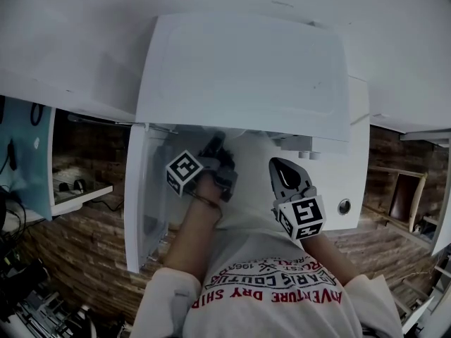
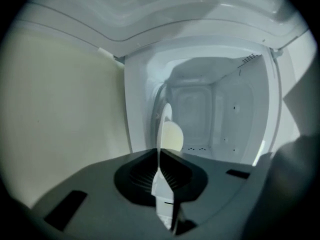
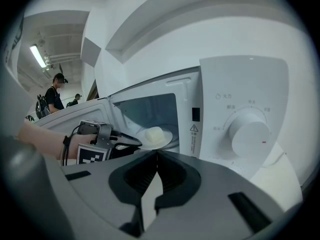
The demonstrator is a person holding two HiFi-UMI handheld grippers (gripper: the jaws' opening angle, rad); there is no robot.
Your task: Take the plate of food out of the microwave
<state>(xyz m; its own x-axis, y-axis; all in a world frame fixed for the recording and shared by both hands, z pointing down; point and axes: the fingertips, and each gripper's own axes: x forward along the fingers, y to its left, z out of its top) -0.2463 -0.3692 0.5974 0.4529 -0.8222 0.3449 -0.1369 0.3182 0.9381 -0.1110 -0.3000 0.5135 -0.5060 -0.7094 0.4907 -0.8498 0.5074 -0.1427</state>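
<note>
The microwave [image 1: 246,69] stands with its door [image 1: 141,203] swung open to the left. The plate [image 3: 164,143] is inside the cavity, near the front opening. In the right gripper view it lies level, face up, with a pale lump of food [image 3: 152,134] in the middle of it, and that lump is a little longer from side to side than it is tall. Whether the plate rests on the cavity floor or is just clear of it I cannot tell.

The left gripper [image 1: 215,150] reaches into the opening, and its jaws are closed on the near rim of the plate. In its own view the plate [image 2: 165,115] shows edge-on, as a thin pale line running from between the jaws straight into the cavity, with the food [image 2: 173,136] bulging from the right side of that line. The plate's thin edge points back at the gripper.

The right gripper [image 1: 280,166] is outside the microwave, in front of the control panel and near the round dial [image 3: 248,134]. Its jaws are together at the tips with nothing between them. It points toward the open cavity. Two people [image 3: 54,96] stand far behind.
</note>
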